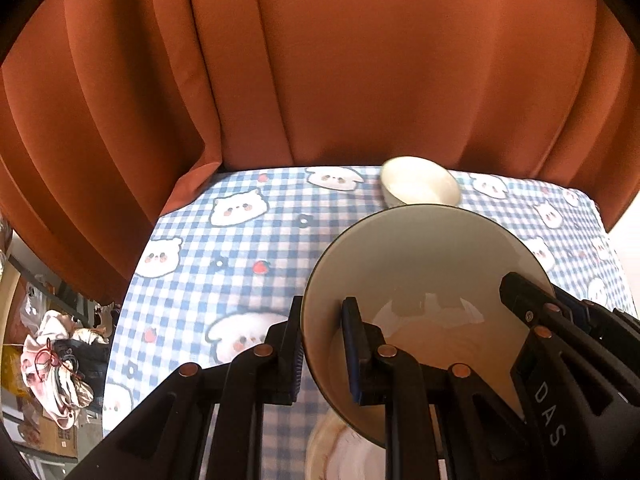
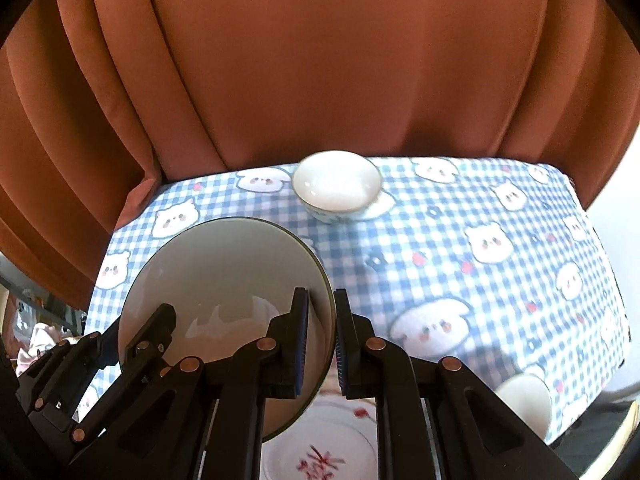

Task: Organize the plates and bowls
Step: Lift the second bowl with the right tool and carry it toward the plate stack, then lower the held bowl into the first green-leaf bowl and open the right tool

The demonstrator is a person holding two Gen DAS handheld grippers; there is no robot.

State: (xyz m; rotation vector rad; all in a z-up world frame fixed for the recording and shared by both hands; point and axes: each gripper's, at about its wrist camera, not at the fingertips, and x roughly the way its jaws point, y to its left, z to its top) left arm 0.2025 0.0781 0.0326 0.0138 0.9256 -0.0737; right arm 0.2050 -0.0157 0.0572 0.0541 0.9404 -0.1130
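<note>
Both grippers hold one large cream bowl [image 1: 420,276] by opposite sides of its rim, above the table. My left gripper [image 1: 322,356] is shut on its left rim. My right gripper [image 2: 322,344] is shut on its right rim; the bowl also shows in the right wrist view [image 2: 224,280]. The right gripper's fingers [image 1: 520,300] show at the bowl's right edge in the left wrist view. Below the bowl lies a white plate with red flower marks [image 2: 324,448]. A small white bowl [image 2: 336,184] stands at the table's far edge.
The table has a blue checked cloth with bear faces [image 2: 460,260]. An orange curtain [image 2: 320,60] hangs right behind it. Another small white bowl [image 2: 524,404] sits near the front right. Clutter and boxes [image 1: 56,360] lie on the floor at the left.
</note>
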